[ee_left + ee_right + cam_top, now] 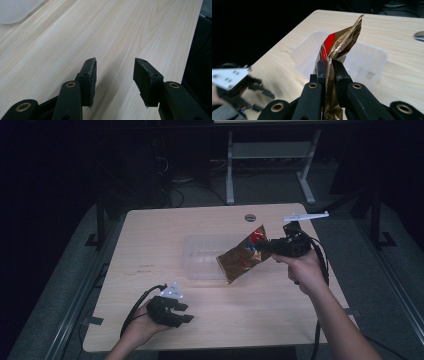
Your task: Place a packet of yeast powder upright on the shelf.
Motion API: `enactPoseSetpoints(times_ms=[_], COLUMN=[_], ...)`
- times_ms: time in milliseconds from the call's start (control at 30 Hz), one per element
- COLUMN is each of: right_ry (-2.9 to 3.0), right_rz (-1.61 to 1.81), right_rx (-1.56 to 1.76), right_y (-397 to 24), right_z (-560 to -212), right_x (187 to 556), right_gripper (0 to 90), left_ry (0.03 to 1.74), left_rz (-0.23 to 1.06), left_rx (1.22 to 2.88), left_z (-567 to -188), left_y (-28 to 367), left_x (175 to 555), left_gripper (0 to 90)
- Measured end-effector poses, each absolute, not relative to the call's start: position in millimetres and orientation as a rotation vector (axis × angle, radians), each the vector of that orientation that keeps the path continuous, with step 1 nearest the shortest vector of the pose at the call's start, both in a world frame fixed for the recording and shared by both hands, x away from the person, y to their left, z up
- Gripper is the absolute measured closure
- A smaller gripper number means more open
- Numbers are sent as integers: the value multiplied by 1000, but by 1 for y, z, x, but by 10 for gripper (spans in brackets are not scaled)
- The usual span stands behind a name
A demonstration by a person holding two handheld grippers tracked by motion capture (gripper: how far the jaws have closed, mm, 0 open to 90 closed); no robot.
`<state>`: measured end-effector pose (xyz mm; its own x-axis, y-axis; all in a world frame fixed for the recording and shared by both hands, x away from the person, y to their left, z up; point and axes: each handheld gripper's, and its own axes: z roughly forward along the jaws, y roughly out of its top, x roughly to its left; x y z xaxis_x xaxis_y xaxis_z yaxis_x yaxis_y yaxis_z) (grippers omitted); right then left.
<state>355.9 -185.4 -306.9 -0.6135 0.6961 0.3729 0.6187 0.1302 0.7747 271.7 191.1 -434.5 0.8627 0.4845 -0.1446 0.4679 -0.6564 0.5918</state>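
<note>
A gold foil snack bag (243, 255) with a red patch hangs in the air over the right part of a clear plastic container (197, 257). My right gripper (264, 245) is shut on the bag's upper edge, and in the right gripper view the foil bag (342, 40) rises from between the closed jaws with the clear container (372, 62) behind it. My left gripper (184, 312) rests low near the table's front left, open, with bare wood between its fingers (89, 80).
The light wooden table (150, 240) has a round grommet (250, 217) near its far edge. A corner of the clear container (15, 10) lies at the upper left of the left gripper view. Desk legs and cables stand on the dark floor beyond.
</note>
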Motion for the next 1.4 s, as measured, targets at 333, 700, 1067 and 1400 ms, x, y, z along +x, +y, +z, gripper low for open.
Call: enactPoseSetpoints(times_ms=[333,700,1067,1400], right_ry=[2171,2066,2063,2103], right_rz=[1430,1368,1306,1202], right_rx=[1477,1592,1608,1547], right_y=[-190,-197,-187,-168], right_z=[-302,-309,-314,-313], right_x=[382,394,393,391], right_gripper=[855,854,851,842], left_ry=[674,679,685,666], left_rz=[32,22,15,14], left_rx=[2400,2410,2401,2427], left_z=[-436,-438,-439,-440], left_y=[191,191,188,188], left_x=[271,272,270,271], left_gripper=[528,529,532,534])
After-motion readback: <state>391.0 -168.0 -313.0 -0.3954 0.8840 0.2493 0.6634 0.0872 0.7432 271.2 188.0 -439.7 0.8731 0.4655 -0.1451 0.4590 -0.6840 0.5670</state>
